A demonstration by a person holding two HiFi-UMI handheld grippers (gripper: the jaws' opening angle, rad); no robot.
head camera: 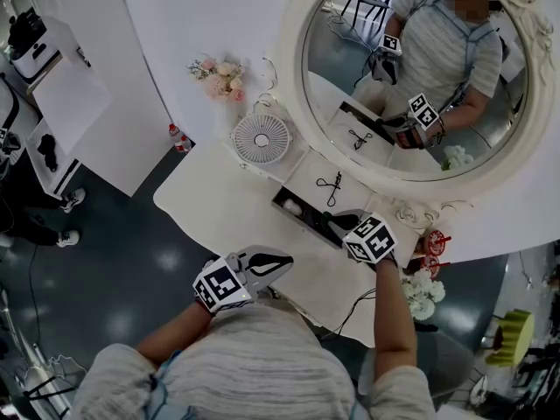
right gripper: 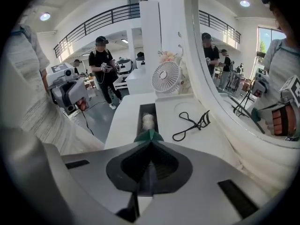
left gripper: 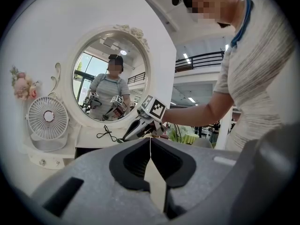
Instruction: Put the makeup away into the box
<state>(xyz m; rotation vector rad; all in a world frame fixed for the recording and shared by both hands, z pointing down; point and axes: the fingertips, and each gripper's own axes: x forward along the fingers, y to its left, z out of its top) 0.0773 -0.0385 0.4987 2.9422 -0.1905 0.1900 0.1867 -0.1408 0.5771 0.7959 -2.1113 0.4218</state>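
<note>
A narrow dark box (head camera: 282, 197) lies open on the white vanity table (head camera: 219, 208), with a pale round makeup item (head camera: 293, 206) at its far end. My right gripper (head camera: 332, 227) is over the near end of the box (right gripper: 143, 110), shut on a dark green makeup item (right gripper: 149, 136) that pokes out past the jaw tips. A black eyelash curler (right gripper: 192, 123) lies on the table right of the box, also seen in the head view (head camera: 331, 187). My left gripper (head camera: 282, 260) is shut on nothing near the table's front edge, and its jaws (left gripper: 150, 142) point toward the right gripper (left gripper: 140, 125).
A small white fan (head camera: 261, 136) stands behind the box, below the round mirror (head camera: 411, 68). Pink flowers (head camera: 223, 79) sit on the wall at left. Red items and white flowers (head camera: 424, 278) stand at the table's right end. A cable (head camera: 359, 304) hangs over the front edge.
</note>
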